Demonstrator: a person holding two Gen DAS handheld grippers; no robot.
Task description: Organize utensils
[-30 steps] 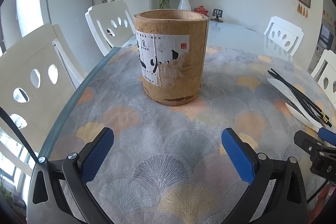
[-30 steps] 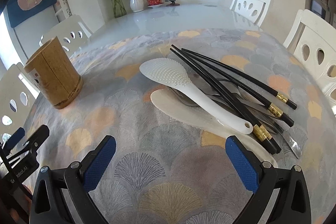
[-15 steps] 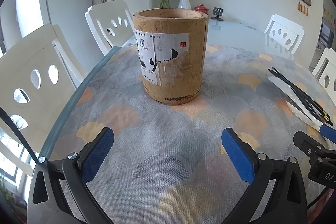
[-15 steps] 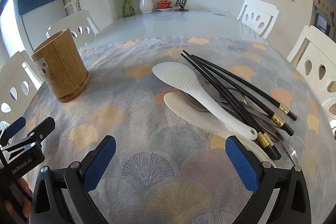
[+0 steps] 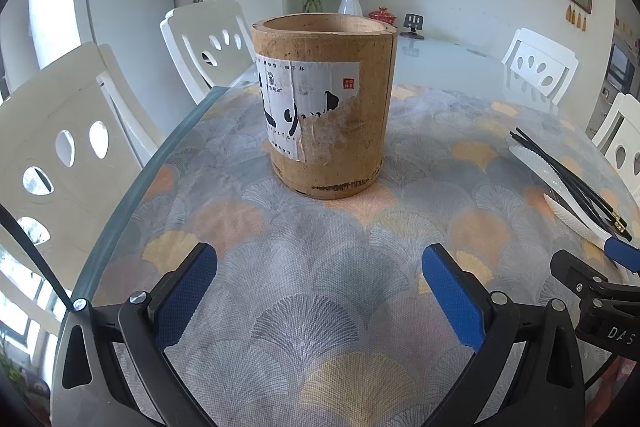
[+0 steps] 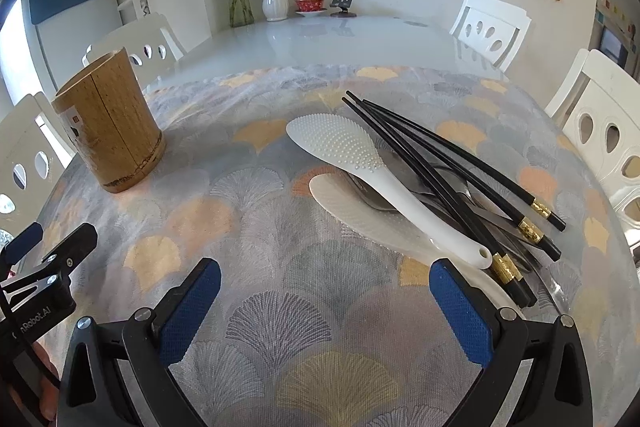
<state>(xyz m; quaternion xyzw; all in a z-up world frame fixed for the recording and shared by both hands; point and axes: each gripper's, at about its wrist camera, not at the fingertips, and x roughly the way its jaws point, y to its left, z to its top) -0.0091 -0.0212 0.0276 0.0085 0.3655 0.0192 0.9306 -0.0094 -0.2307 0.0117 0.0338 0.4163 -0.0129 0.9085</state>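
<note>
Two grippers: both are hanging low over the patterned tablecloth [image 6: 280,331], jaws spread wide, nothing between the pads.
Change, right side: right gripper [image 6: 326,301] is drawing closer to the utensil pile than a second ago; the white rice paddle [image 6: 360,171] is now sitting higher and larger in its view, its handle end just beside the right pad.
Change, left side: left gripper [image 5: 320,287] is creeping nearer the bamboo holder [image 5: 324,103], centred ahead but well short of it.
Meaning: no utensil lifted yet; first pick is likely imminent.
Utensils: paddle is lying across a second pale paddle [image 6: 360,219], black chopsticks [image 6: 452,175] alongside, metal pieces underneath.
Holder: standing upright, well apart from the pile.
Pose: both grippers are pointing forward, angled slightly down at the table.
</note>
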